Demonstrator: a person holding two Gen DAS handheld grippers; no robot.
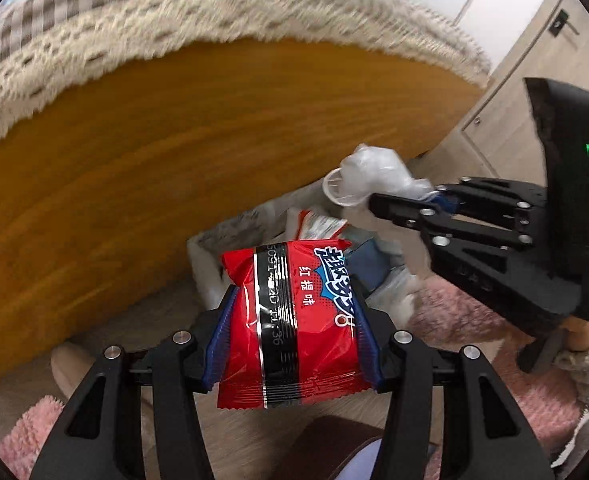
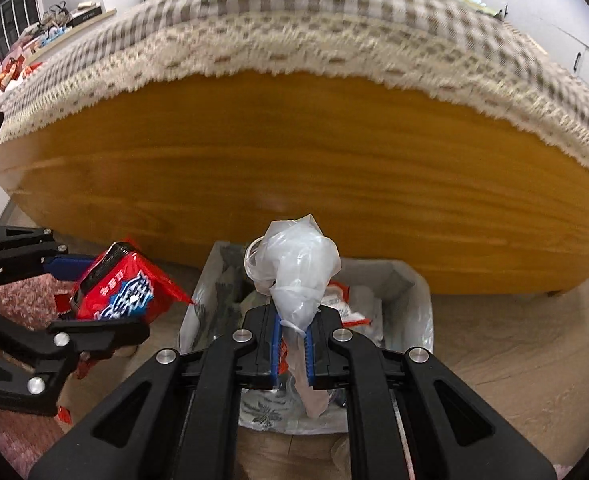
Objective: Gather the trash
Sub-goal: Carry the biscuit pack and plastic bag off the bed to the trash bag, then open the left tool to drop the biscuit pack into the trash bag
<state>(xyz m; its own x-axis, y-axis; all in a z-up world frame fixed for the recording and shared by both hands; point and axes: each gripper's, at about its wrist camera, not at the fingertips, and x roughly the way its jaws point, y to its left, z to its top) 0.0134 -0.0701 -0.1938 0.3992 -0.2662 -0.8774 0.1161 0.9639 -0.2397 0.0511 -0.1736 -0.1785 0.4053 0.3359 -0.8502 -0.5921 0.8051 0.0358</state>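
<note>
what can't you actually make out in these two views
- Trash bin, right wrist view: its bottom is hidden by the trash in it and the right gripper.
- Red snack packet, left wrist view: its printed date code is smeared.
- Crumpled clear plastic: what is wrapped inside, if anything, cannot be told.

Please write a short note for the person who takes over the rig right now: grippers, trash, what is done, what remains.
Left hand-held gripper: shut on a red snack packet, beside the lined trash bin, not yet over it.
Right hand-held gripper: shut on a crumpled clear plastic bag, above the bin.
Done: both pieces picked up; the bin already holds wrappers.
Left: release the bag into the bin, then bring the packet over it and release.
</note>
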